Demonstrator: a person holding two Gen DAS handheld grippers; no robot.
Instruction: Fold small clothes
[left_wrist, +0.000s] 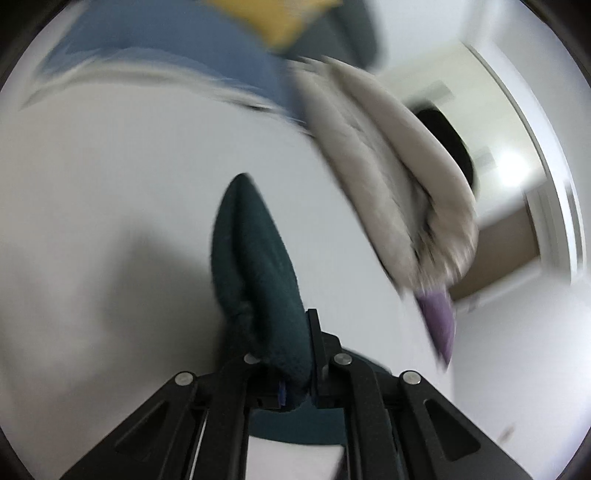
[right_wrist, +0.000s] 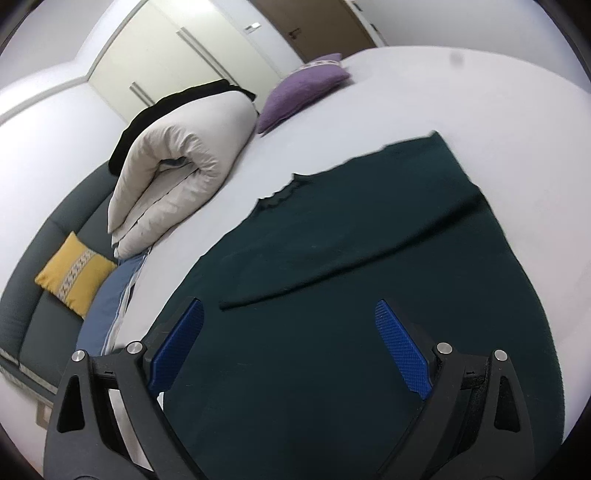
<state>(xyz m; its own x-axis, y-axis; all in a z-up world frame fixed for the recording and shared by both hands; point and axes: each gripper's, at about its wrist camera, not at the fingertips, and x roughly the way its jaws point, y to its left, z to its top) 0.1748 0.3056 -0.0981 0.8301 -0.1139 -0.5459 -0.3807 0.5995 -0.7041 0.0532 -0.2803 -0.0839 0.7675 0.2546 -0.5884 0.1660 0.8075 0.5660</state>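
A dark green knit sweater (right_wrist: 369, 258) lies spread on the white bed (right_wrist: 443, 92), with one sleeve folded across its body. My right gripper (right_wrist: 291, 314) is open and empty just above the sweater's lower part, blue pads (right_wrist: 402, 350) apart. My left gripper (left_wrist: 284, 325) is shut on a bunched fold of the same dark green sweater (left_wrist: 255, 254), which sticks up between its jaws above the bed sheet (left_wrist: 129, 166). The left wrist view is motion-blurred.
A folded beige duvet (right_wrist: 177, 162) lies at the bed's far left, also in the left wrist view (left_wrist: 391, 177). A purple pillow (right_wrist: 299, 92), a blue pillow (right_wrist: 110, 295), a yellow cushion (right_wrist: 74, 277) on a grey headboard (right_wrist: 55, 236), and wardrobe doors (right_wrist: 177, 48) are beyond.
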